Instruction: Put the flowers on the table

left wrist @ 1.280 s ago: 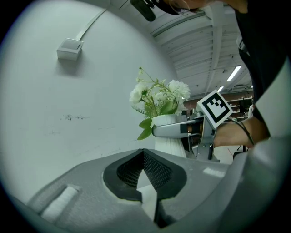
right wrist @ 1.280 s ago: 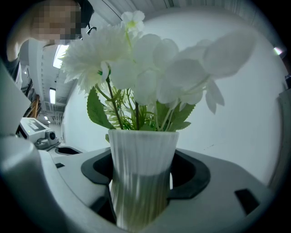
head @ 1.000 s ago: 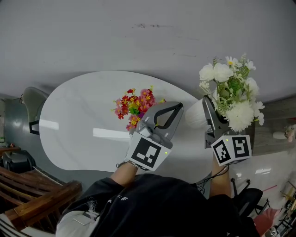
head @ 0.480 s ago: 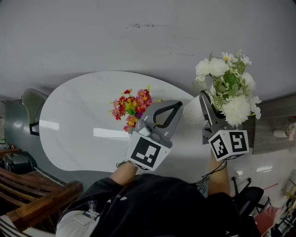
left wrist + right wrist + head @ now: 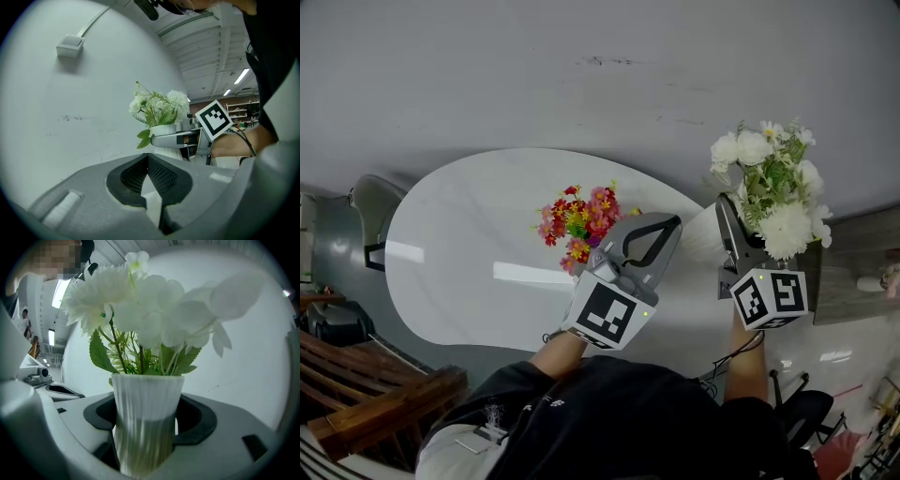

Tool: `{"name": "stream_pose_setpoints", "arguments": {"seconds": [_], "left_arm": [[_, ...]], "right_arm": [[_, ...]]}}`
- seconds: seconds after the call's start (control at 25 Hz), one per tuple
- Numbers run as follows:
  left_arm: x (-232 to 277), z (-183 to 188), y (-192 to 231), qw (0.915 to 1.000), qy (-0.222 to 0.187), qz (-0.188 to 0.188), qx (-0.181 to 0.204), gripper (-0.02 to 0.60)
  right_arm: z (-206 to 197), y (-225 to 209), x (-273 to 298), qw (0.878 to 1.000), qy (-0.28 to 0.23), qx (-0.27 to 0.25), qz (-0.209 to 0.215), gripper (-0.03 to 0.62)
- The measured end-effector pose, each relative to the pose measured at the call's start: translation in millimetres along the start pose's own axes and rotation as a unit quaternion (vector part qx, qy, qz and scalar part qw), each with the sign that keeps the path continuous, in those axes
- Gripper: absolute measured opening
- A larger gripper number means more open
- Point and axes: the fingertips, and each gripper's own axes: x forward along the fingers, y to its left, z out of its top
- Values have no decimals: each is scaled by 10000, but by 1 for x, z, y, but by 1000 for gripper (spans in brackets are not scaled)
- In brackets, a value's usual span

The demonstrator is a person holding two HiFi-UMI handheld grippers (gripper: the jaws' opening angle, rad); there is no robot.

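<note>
Carrying step. The right gripper [image 5: 725, 208] clamps the white ribbed vase of white flowers [image 5: 146, 420] over the glossy white oval table's [image 5: 459, 248] right edge. The left gripper's [image 5: 148, 160] jaws are together, holding nothing. The next move likely calls for an upright set-down, then release.

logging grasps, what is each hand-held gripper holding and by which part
The right hand-held gripper grips the white ribbed vase of white flowers around its lower body. The left hand-held gripper is shut, empty.

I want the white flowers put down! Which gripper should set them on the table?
Right, probably. The right gripper is shut on the white vase of flowers, near the table. The left gripper is shut and empty.
</note>
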Motion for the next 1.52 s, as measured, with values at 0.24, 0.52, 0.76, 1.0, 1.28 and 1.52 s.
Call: {"name": "stream_pose_setpoints", "arguments": {"seconds": [0.24,0.52,0.76,1.0,1.28,1.52], "left_arm": [[1,-4,-1,10000,17,-26,-31,-2],[12,-5,2,9999,73,-42,-72,-2],[14,-8,6,9999,49,-29,-88,-2],[15,-10,6,9999,106,-38,-105,-2],[15,-8,6,9999,63,-8,-98,-2],[15,-8,9,9999,56,25,-120,-2]], "right_arm": [[-2,-5,2,10000,-13,-2,-58,342],[-7,-24,10,9998,86,70,-141,342],[-15,-31,17,9996,166,36,-225,342],[-19,-35,19,9995,192,73,-255,342],[-21,-39,21,9994,188,101,-287,342],[-26,-43,23,9991,260,75,-322,342]]}}
